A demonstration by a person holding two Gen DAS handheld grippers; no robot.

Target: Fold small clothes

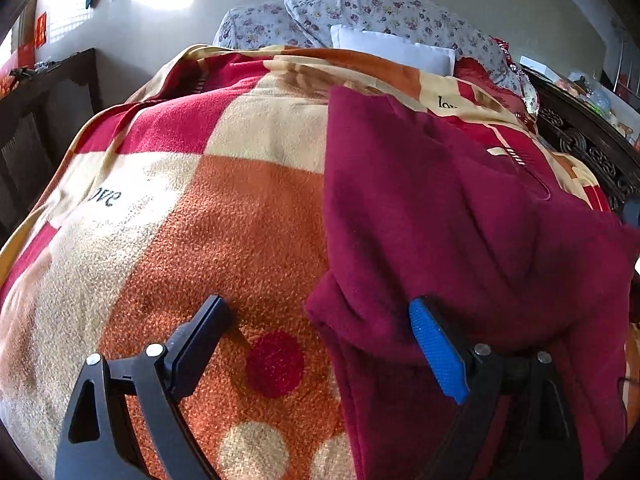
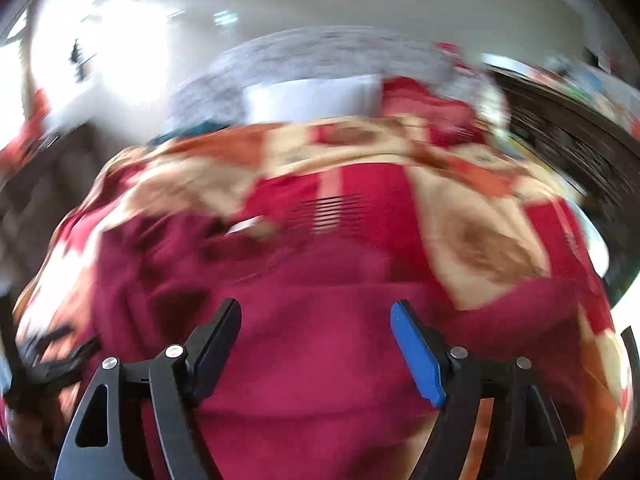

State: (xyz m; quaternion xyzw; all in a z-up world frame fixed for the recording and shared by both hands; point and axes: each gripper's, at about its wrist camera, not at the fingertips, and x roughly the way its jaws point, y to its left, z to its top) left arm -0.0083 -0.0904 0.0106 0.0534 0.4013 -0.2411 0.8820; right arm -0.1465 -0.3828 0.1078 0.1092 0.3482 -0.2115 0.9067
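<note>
Maroon garment flat on bed blanket; left tool, right tool agape, empty. Next: grip hem.

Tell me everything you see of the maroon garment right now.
The maroon garment looks like soft fleece, plain dark red, lying rumpled on the checked blanket with folds and a bunched near edge. The open left tool straddles that edge, blue pad against the cloth, black one over blanket. The right view is blurred; the right tool is open above the garment, gripping nothing.
</note>
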